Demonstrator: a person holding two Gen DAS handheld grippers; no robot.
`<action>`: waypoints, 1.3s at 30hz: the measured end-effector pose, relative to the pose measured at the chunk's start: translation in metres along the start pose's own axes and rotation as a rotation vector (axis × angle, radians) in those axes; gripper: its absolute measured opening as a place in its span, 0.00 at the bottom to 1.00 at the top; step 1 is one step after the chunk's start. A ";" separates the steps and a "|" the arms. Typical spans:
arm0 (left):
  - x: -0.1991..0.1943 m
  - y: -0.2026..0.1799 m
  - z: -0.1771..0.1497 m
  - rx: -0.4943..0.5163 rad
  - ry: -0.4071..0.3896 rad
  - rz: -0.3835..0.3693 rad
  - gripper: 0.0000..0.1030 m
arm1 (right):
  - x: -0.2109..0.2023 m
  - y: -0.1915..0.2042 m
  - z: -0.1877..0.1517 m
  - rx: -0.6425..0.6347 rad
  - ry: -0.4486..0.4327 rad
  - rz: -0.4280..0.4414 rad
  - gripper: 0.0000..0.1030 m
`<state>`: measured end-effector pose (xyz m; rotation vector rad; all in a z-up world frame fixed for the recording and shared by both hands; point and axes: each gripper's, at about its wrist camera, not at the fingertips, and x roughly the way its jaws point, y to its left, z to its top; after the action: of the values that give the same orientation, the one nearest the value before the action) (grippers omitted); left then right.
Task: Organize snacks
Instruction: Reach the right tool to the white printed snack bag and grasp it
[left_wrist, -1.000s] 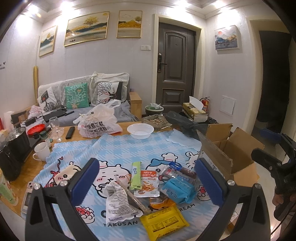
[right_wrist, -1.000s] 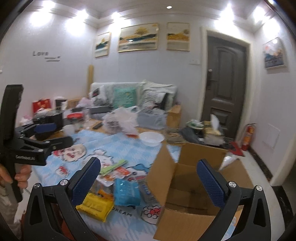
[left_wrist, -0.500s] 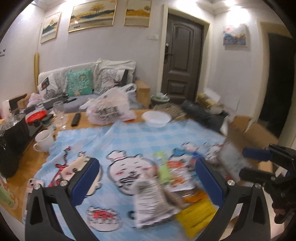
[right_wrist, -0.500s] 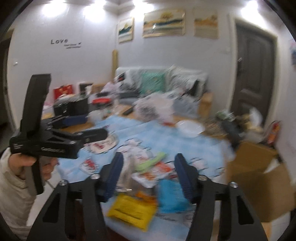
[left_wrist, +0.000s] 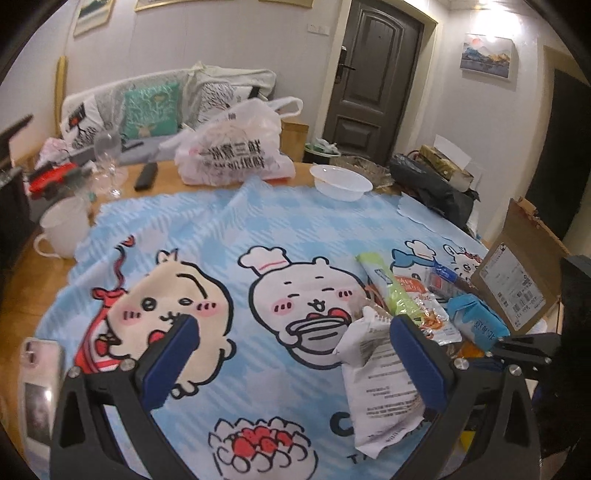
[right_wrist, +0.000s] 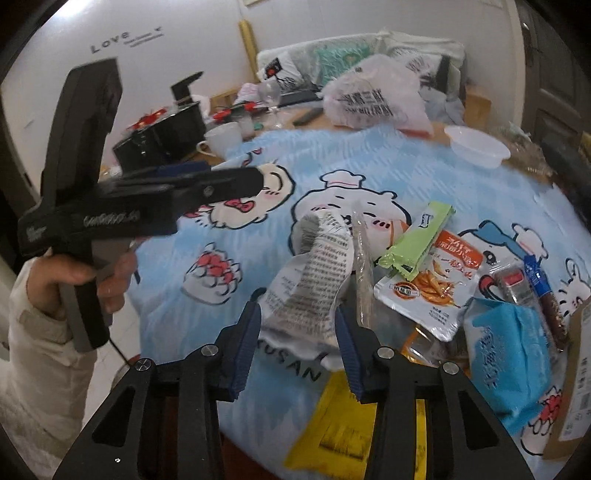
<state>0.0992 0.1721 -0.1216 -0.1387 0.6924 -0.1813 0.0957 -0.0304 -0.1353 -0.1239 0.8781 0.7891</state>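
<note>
A pile of snacks lies on the blue cartoon tablecloth (left_wrist: 229, 236). A crumpled white printed packet (right_wrist: 314, 273) sits between the fingers of my right gripper (right_wrist: 297, 325), which are narrowed around its lower end. The same packet shows in the left wrist view (left_wrist: 376, 376). Beside it lie a green stick pack (right_wrist: 419, 236), an orange-and-silver snack bag (right_wrist: 432, 284), a blue packet (right_wrist: 509, 350) and a yellow packet (right_wrist: 332, 432). My left gripper (left_wrist: 291, 350) is open and empty over the cloth, left of the white packet.
A cardboard box (left_wrist: 517, 273) stands at the table's right edge. A white bowl (left_wrist: 340, 181), a white plastic bag (left_wrist: 232, 147), a mug (left_wrist: 62, 229), wine glasses (left_wrist: 109, 158) and a remote (left_wrist: 146, 175) sit at the back. A phone (left_wrist: 38, 387) lies at the left edge.
Both grippers moved down toward the table. My right gripper swung left from the box to the snack pile and narrowed its fingers around the white packet.
</note>
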 end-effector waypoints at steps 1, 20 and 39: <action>0.003 0.002 -0.001 0.000 0.004 -0.011 1.00 | 0.004 -0.001 0.002 0.007 0.006 0.003 0.36; 0.022 0.012 -0.012 -0.032 0.048 -0.103 0.99 | 0.055 0.010 0.027 0.008 0.150 -0.044 0.64; 0.040 0.000 -0.026 -0.084 0.158 -0.259 0.99 | 0.066 0.013 0.022 -0.054 0.144 -0.097 0.36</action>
<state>0.1126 0.1623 -0.1659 -0.2974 0.8391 -0.4154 0.1265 0.0248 -0.1663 -0.2716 0.9802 0.7196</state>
